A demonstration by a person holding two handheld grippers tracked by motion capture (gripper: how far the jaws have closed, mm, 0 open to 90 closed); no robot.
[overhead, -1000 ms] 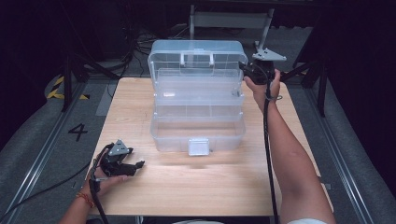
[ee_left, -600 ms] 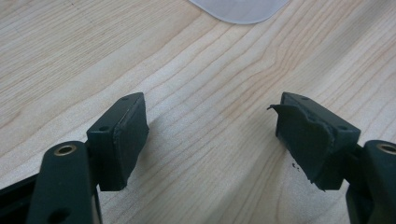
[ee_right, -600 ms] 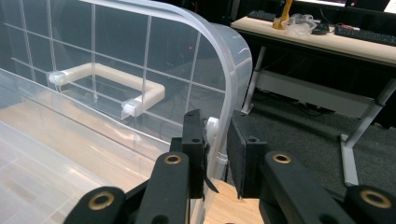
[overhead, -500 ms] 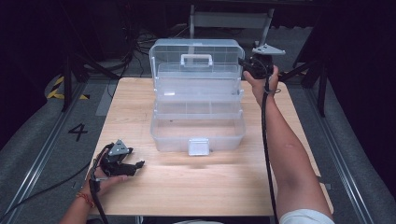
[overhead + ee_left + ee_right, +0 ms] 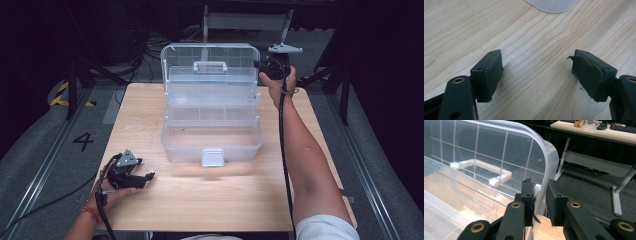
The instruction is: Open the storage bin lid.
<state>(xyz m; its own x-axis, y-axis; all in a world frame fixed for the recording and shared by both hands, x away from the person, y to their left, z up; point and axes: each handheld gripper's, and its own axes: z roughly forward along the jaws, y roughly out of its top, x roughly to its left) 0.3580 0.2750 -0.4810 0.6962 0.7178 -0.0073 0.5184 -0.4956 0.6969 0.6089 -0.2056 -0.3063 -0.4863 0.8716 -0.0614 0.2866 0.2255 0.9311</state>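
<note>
**Clear tackle-style box standing open, lid gripped at its right edge**

A clear plastic storage box [image 5: 211, 130] is sitting near the middle of the wooden tabletop [image 5: 220, 200], toward its far side. Its lid [image 5: 210, 62] is standing nearly upright at the back, showing a grid of moulded ribs and a white carry handle [image 5: 210, 66] on its outer face. Below the lid, two shallow trays are stepping down toward the person: an upper tray [image 5: 212, 85] and a lower tray [image 5: 212, 115] split by dividers. Both are looking empty, as is the deep bottom bin [image 5: 210, 142], through whose floor the wood is showing. A frosted latch flap [image 5: 212, 156] is hanging at the front of the bin.

The right tongs [image 5: 540, 195] are pinching the rounded right edge of the lid, one pad on the inside face and one on the outside, closed down tight on the thin plastic wall. In the high view the right hand [image 5: 275, 82] is reaching out to that far right corner of the box.

The left tongs [image 5: 536, 72] are resting on the bare wood at the near left of the tabletop, well apart from the box, spread wide with nothing between the pads.
</note>
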